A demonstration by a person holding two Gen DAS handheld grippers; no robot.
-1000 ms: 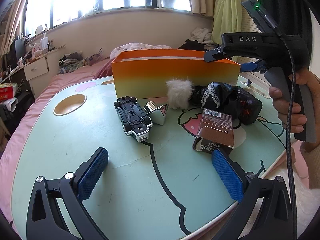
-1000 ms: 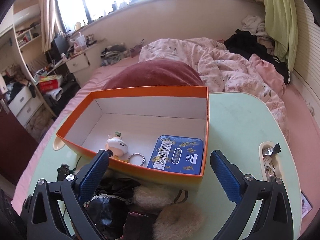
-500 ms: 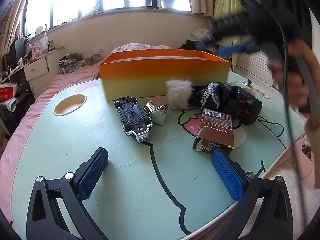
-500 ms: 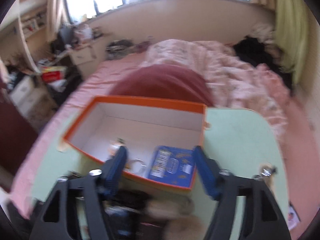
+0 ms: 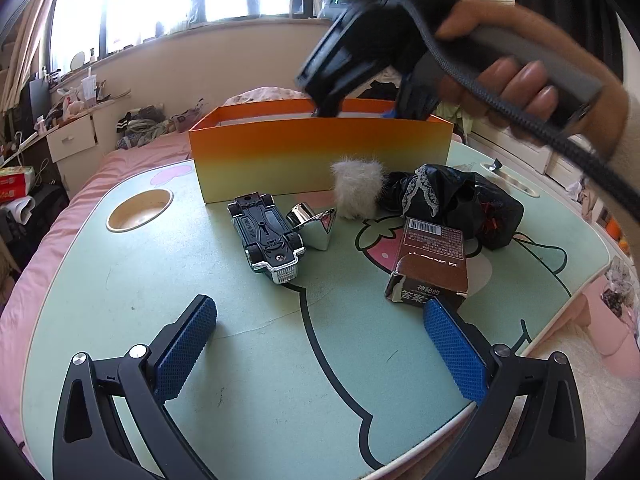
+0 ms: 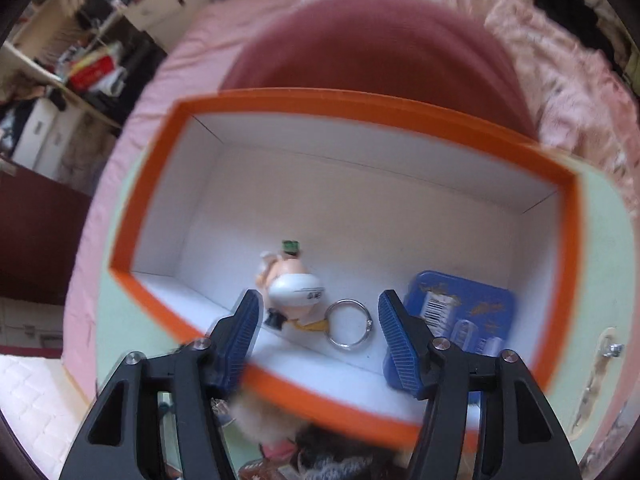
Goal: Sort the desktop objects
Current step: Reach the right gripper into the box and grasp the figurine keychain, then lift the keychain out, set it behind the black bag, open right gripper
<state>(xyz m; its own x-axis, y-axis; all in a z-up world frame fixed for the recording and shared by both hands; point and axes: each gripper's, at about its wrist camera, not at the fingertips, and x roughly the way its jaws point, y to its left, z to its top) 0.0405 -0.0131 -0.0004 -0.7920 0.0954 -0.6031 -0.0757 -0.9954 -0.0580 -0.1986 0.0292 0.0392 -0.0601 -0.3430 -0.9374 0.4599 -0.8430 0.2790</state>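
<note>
An orange box (image 5: 320, 156) stands at the back of the green table (image 5: 240, 360). In front of it lie an upturned toy car (image 5: 266, 236), a chrome piece (image 5: 314, 226), a white fur ball (image 5: 356, 190), a black lace bundle (image 5: 456, 200) and a brown packet (image 5: 430, 264). My left gripper (image 5: 320, 344) is open and empty above the table's near side. My right gripper (image 6: 318, 334) is open and empty, dipping over the box's near wall (image 6: 304, 394), above a figurine keychain (image 6: 294, 286) with a ring (image 6: 348, 322); a blue tin (image 6: 464, 320) lies to its right.
A round cup recess (image 5: 140, 210) sits at the table's left. A slot with small items (image 5: 504, 178) runs along the right edge. A pink bed (image 6: 400, 40) lies behind the table, with cluttered shelves (image 5: 72, 120) to the left.
My right gripper has swung down and forward over the box, its jaws narrower than a second ago. The left gripper has not moved.
</note>
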